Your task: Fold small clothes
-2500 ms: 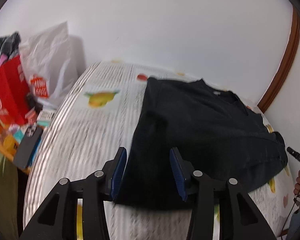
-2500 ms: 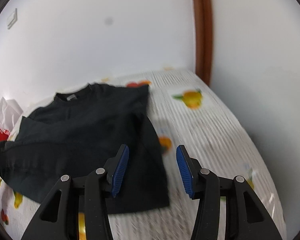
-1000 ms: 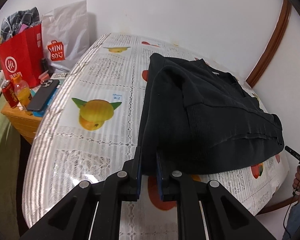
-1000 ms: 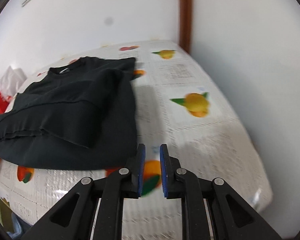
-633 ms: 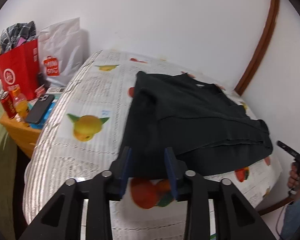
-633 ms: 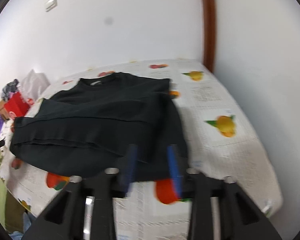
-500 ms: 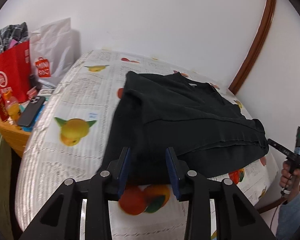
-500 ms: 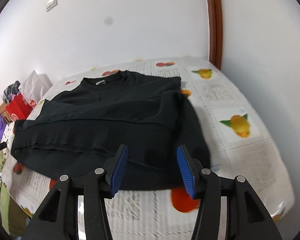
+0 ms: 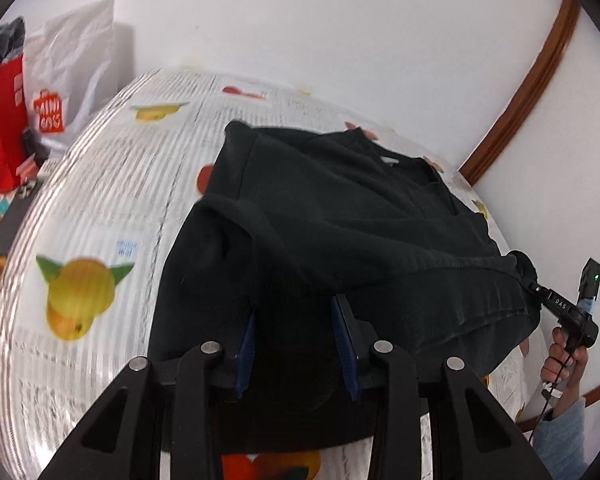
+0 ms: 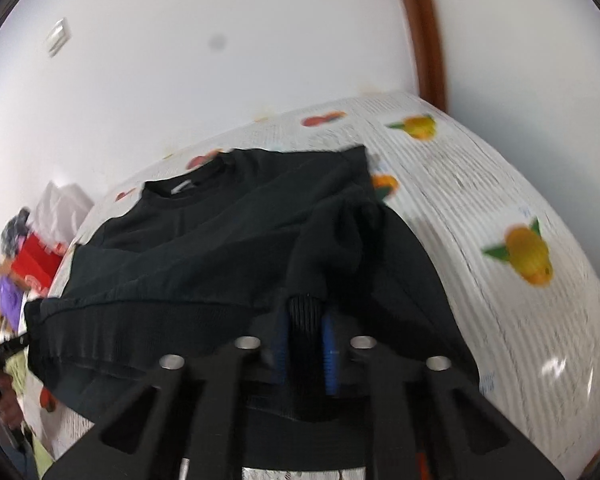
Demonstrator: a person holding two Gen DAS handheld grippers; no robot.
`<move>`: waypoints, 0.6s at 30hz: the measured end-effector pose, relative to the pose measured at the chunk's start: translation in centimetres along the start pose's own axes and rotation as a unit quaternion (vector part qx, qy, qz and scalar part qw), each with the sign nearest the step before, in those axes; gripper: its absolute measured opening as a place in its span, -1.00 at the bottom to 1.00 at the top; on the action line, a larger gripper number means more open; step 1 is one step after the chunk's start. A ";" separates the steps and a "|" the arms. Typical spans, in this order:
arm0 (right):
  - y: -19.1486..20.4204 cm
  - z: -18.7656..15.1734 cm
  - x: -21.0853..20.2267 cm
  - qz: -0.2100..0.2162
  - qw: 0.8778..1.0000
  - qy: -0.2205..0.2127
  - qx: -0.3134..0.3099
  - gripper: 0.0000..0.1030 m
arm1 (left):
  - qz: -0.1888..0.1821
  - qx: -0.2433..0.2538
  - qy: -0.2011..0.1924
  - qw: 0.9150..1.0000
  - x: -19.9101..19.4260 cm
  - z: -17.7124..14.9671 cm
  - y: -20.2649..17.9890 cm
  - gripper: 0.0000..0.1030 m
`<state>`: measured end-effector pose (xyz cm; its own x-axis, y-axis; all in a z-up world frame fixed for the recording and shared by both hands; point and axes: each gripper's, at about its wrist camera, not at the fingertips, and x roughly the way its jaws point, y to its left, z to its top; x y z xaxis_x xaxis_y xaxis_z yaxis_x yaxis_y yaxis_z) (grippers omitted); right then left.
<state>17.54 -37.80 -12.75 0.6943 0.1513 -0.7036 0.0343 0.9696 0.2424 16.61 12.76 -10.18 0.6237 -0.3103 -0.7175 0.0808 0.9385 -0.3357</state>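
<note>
- Folding the shirt, how far along is it?
- About half, I think. The black shirt lies on the bed, and its sides look tucked in, with one layer on top of another. It is still long, so I think it needs at least one more fold from the near end up to the neck.
- What is the left claw doing?
- Its jaws are closing. There is a gap between them, and the near left part of the shirt is in that gap. I cannot see the blue pads pressing on it yet.
- And the right claw?
- Its jaws are closing too. They are narrow, and they pinch a ribbed bit of the shirt at the near right part.
- What is different from before?
- A second ago both claws are nearly shut with nothing in them, just in front of the shirt's near edge. Half a second ago both are wide over that edge. Now both are further in over the cloth and squeezing on it.
</note>
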 end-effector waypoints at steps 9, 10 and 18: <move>-0.3 4.6 -2.8 0.063 0.995 -0.078 0.012 -0.82 | -0.005 0.030 -0.076 0.997 -1.8 4.0 -1.9 -0.78; -0.3 5.3 -2.7 0.066 0.994 -0.084 0.013 -0.82 | -0.004 0.031 -0.081 0.996 -1.6 4.5 -1.9 -0.78; 0.8 7.6 3.2 0.017 0.997 -0.071 -0.011 -0.82 | 0.034 0.025 -0.046 0.998 4.1 6.9 -0.9 -0.77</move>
<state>25.25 -38.03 -9.69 0.7902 0.1569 -0.5925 -0.0054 0.9684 0.2493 24.44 11.66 -8.64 0.6979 -0.2322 -0.6775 0.0735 0.9642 -0.2547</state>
